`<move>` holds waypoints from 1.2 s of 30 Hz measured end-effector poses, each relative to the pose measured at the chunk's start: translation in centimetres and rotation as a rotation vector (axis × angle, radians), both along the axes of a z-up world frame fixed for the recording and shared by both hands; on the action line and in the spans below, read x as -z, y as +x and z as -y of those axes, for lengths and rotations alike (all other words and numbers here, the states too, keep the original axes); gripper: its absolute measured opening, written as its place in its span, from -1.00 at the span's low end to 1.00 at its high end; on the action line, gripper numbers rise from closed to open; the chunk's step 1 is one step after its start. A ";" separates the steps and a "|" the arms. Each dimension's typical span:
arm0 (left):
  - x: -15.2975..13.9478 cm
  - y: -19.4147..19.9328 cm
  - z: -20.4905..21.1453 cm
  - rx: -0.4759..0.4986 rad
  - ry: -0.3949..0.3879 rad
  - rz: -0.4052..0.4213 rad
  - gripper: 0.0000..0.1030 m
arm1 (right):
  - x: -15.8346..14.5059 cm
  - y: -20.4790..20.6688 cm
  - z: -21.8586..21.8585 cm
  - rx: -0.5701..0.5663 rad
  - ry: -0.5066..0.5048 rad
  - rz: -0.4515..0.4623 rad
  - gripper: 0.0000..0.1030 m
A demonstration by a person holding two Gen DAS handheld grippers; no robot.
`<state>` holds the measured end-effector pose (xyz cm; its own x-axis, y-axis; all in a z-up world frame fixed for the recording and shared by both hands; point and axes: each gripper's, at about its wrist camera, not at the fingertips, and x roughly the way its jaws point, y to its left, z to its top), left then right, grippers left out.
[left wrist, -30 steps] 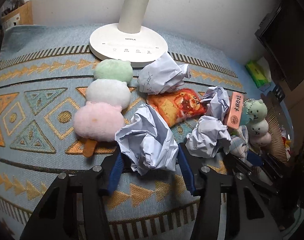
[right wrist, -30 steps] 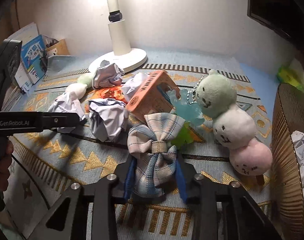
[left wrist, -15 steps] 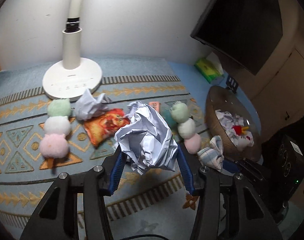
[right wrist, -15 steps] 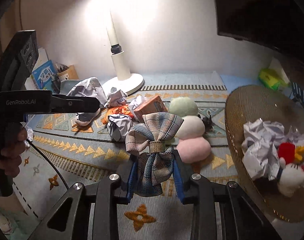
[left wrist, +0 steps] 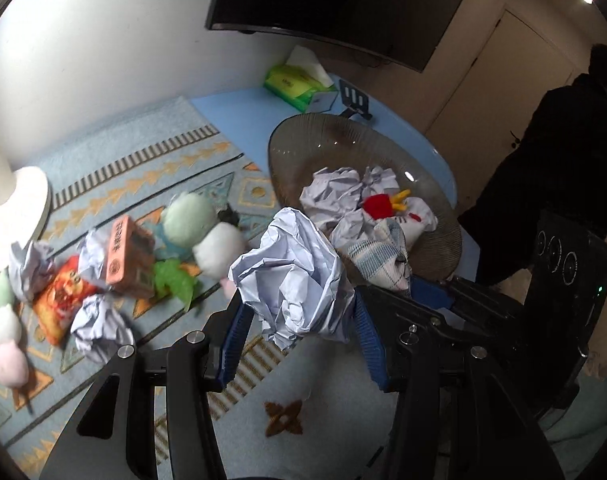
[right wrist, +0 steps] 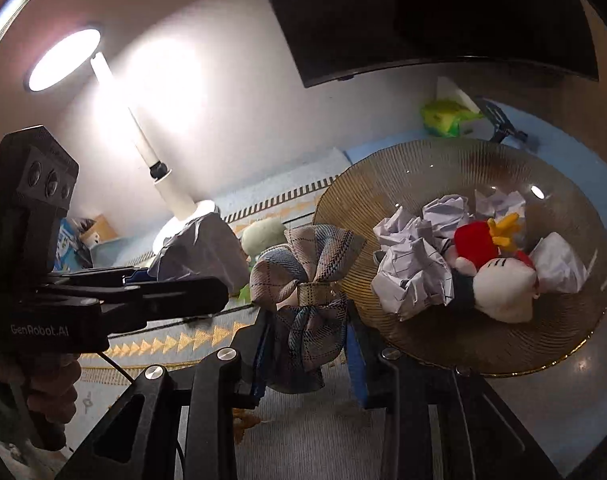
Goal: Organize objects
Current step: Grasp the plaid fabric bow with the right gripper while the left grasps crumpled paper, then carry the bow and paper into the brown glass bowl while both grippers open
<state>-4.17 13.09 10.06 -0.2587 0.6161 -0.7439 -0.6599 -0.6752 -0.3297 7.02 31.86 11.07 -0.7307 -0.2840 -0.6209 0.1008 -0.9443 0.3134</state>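
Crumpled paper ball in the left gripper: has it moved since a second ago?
Yes. The crumpled paper ball has left the patterned mat and now hangs close to the glass bowl.

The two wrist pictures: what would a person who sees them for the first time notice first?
Probably the crumpled paper ball clamped in the left gripper, filling the middle of the left wrist view. In the right wrist view, the plaid bow held by the right gripper stands out, next to the brown glass bowl on the right, which holds paper balls and a plush toy. The bright lamp glares at upper left.
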 end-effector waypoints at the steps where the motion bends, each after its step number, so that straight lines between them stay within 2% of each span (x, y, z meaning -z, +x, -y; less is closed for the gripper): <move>1: -0.5 -0.3 -0.6 0.013 0.006 -0.010 -0.08 | -0.2 0.1 -0.3 0.021 0.002 -0.001 -0.40; 6: -2.3 -1.3 -3.4 0.090 0.063 -0.028 -0.08 | -1.4 0.0 -3.6 0.133 -0.070 -0.035 -0.40; 11: -2.7 -1.8 -7.7 0.154 -0.007 -0.085 -0.07 | -1.8 -1.3 -7.1 0.273 -0.004 -0.029 -0.40; 16: -1.7 -2.2 -11.9 0.185 -0.106 -0.145 -0.05 | -2.1 -2.7 -9.6 0.358 0.073 -0.030 -0.39; 21: 0.5 -4.6 -14.4 0.176 -0.110 -0.041 -0.05 | -1.8 -3.6 -11.0 0.401 0.101 -0.019 -0.39; 23: 0.9 -5.2 -14.6 0.153 -0.093 -0.004 0.01 | -1.7 -4.0 -11.1 0.411 0.119 -0.014 -0.28; 25: 1.1 -5.7 -14.1 0.131 -0.061 0.039 0.08 | -1.8 -4.0 -11.1 0.433 0.144 -0.013 0.26; 26: 1.1 -5.8 -13.8 0.123 -0.046 0.058 0.12 | -1.8 -3.8 -11.1 0.462 0.161 -0.022 0.36; 27: 1.0 -6.0 -13.5 0.117 -0.032 0.070 0.26 | -1.8 -3.5 -11.1 0.474 0.165 -0.037 0.50; 28: 0.8 -6.0 -12.9 0.107 -0.017 0.070 0.42 | -1.9 -3.3 -11.2 0.470 0.160 -0.050 0.52; 31: -0.2 -5.8 -10.8 0.072 0.013 0.020 0.73 | -2.0 -2.8 -11.1 0.442 0.156 -0.055 0.53; 36: -1.9 -4.8 -6.4 -0.001 0.021 -0.045 0.83 | -1.9 -1.9 -10.2 0.401 0.175 -0.045 0.54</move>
